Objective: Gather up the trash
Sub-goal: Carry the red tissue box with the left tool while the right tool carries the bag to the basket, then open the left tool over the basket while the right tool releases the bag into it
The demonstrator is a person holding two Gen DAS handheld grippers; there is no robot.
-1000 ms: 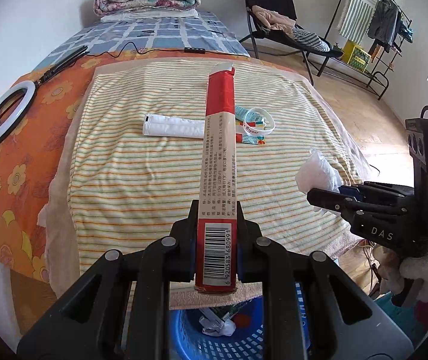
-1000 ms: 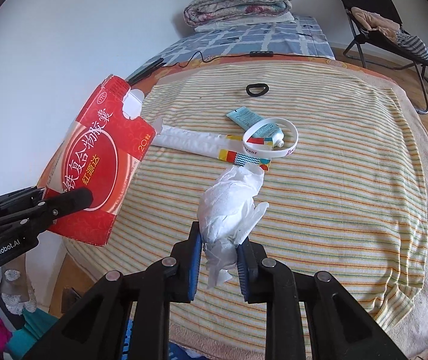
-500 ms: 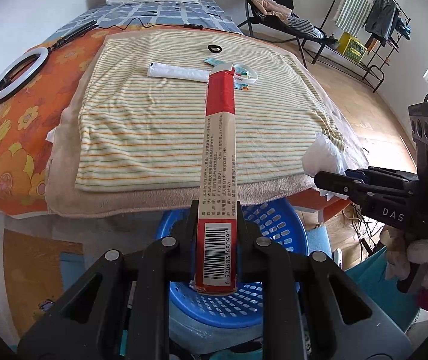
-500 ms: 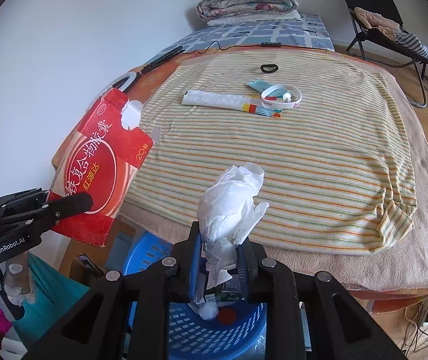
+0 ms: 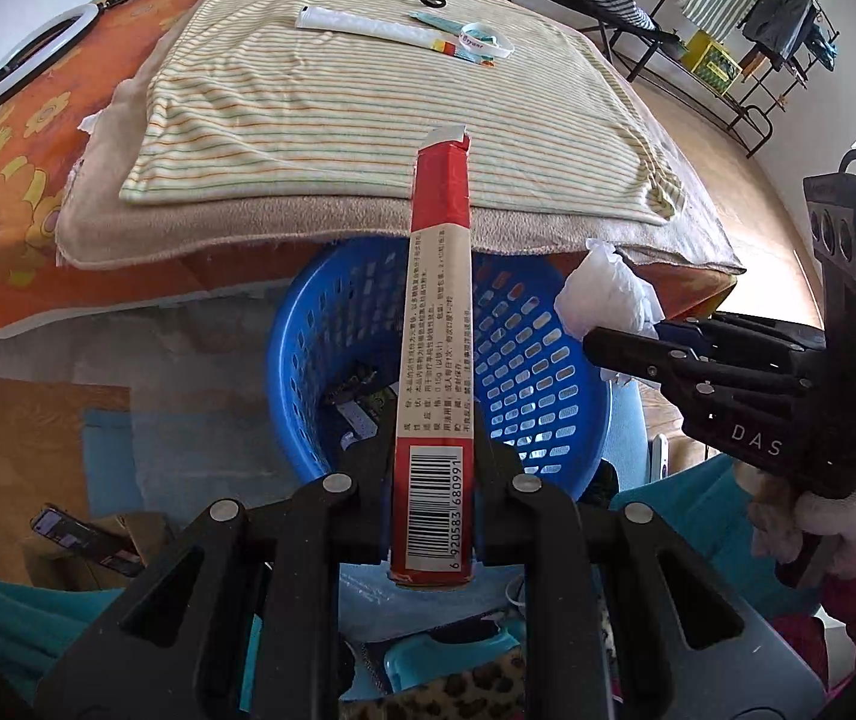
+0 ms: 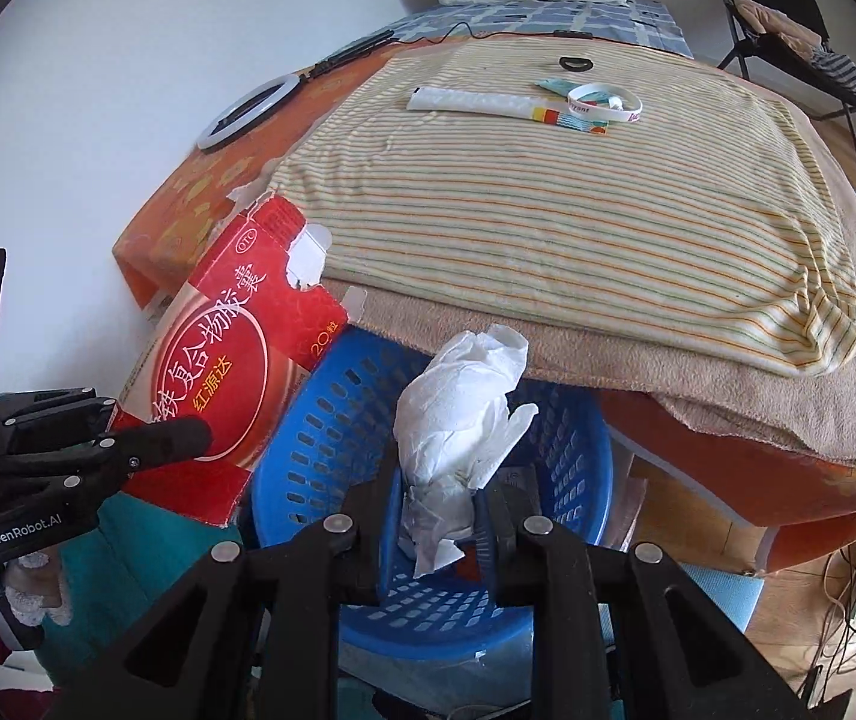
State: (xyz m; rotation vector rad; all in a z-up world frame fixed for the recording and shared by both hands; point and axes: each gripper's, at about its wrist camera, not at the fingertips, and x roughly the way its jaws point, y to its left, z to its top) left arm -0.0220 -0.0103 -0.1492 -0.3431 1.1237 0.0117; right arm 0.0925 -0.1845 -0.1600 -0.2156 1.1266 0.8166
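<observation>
My left gripper [image 5: 433, 498] is shut on a flat red medicine box [image 5: 437, 372], held edge-up over the blue plastic basket [image 5: 524, 354] below the bed's foot. The box also shows in the right wrist view [image 6: 230, 372], at the basket's left rim. My right gripper [image 6: 437, 516] is shut on a crumpled white tissue [image 6: 458, 414] above the basket [image 6: 572, 468]. The tissue also shows in the left wrist view [image 5: 605, 297], over the basket's right rim. Some trash lies in the basket's bottom.
On the striped blanket [image 6: 548, 198] lie a white tube [image 6: 476, 101], a white wristband [image 6: 605, 103], a teal packet and a black ring [image 6: 576, 63]. A ring light [image 5: 32, 63] lies on the orange sheet. A folding chair and clothes rack [image 5: 776, 18] stand at the right.
Both grippers have pulled back from the bed and dropped lower with their loads. They now hang over the blue basket, which fills more of both views.
</observation>
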